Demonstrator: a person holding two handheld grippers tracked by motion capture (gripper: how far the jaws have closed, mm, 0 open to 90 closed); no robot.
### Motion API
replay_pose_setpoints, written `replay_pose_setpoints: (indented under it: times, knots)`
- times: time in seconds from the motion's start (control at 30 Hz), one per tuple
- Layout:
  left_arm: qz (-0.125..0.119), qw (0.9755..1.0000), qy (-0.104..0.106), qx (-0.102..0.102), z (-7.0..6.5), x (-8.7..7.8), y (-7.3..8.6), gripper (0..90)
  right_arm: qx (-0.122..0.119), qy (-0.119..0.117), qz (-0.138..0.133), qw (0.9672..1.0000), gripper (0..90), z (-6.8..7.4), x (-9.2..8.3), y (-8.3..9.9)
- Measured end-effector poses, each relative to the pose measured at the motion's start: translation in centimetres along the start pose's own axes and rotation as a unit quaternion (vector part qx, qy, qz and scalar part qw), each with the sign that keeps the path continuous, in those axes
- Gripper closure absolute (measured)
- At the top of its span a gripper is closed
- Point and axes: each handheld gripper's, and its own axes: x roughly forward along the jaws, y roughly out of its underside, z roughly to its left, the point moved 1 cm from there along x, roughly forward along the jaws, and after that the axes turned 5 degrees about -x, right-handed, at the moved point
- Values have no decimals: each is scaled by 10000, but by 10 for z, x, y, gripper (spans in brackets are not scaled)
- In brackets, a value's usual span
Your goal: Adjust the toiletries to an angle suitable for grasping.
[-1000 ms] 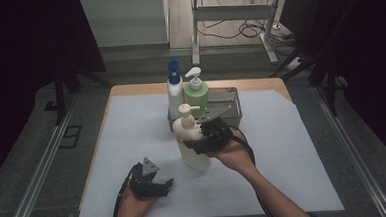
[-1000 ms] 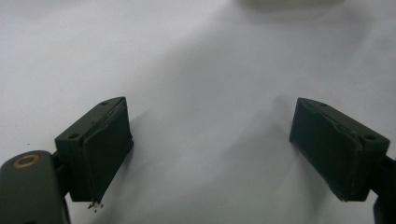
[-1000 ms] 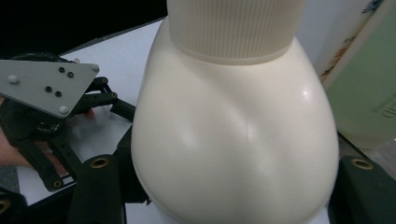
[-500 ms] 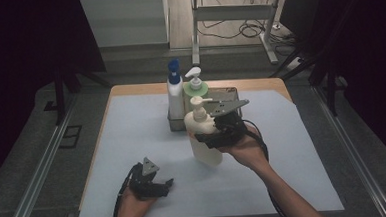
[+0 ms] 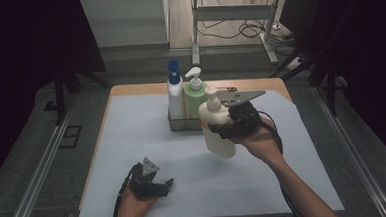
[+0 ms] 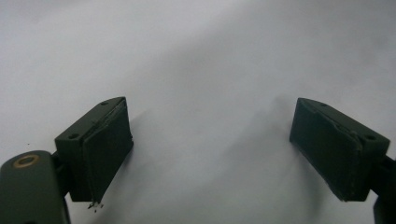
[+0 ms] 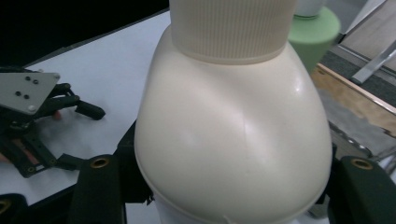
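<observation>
The cream bottle [image 5: 217, 130] has risen, clamped in the right claw [image 5: 222, 132]; left claw [image 6: 210, 154] gapes empty.

wooden table [image 5: 130, 90], white mat [image 5: 132, 141] on top; wire basket [image 5: 182, 123] near far edge.

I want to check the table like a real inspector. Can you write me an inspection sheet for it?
Surface: white mat on a wooden table, bare near the front.
Job's things: cream pump bottle, lifted off the mat, tilted.
Clutter: blue-capped bottle and green pump bottle standing in a metal basket.
Grippers: right tool clamped on the cream bottle; left tool open, resting on the mat.
Cables: one trailing from each tool; more on the floor behind.
Surroundings: dark, metal stand legs behind.
</observation>
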Motion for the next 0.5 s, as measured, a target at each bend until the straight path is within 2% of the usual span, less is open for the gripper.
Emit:
replay_pose_setpoints:
  times: [0.5]
  knots:
    - [1,10000,-2,-2,0,0,0,123,202,430,-60,9989,369,-33,-15,-10]
